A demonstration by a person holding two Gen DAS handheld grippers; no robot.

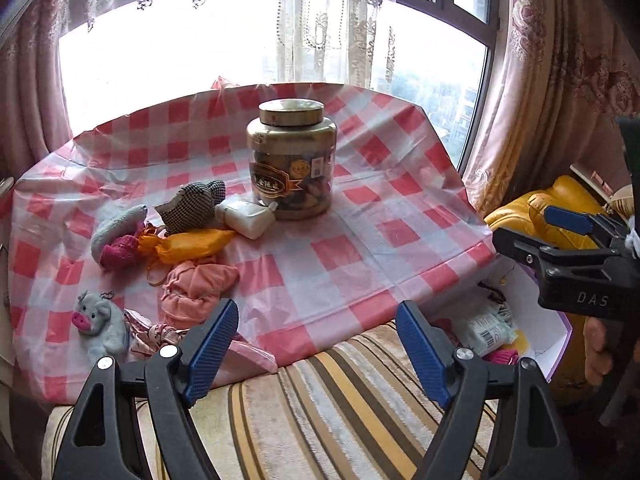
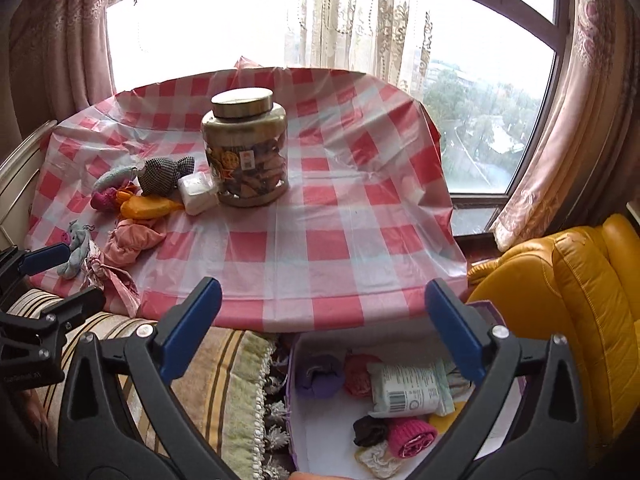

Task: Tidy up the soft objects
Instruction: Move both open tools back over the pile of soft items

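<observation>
Soft objects lie in a pile on the left of the checked table [image 1: 360, 216]: a grey pig toy [image 1: 100, 324], a peach cloth [image 1: 196, 284], an orange pouch [image 1: 192, 244], a houndstooth toy [image 1: 192, 204], a grey-and-magenta knit [image 1: 116, 236] and a white pack [image 1: 248, 218]. My left gripper [image 1: 318, 350] is open and empty at the table's near edge. My right gripper [image 2: 324, 326] is open and empty above a white box [image 2: 320, 432] that holds a tissue pack [image 2: 408, 390], a purple roll [image 2: 320, 376] and a magenta roll [image 2: 412, 436].
A gold-lidded jar [image 1: 292, 160] stands mid-table beside the pile. A striped cushion [image 1: 340, 412] lies below the table edge. A yellow leather armchair [image 2: 580, 300] stands at the right. The window and curtains are behind the table.
</observation>
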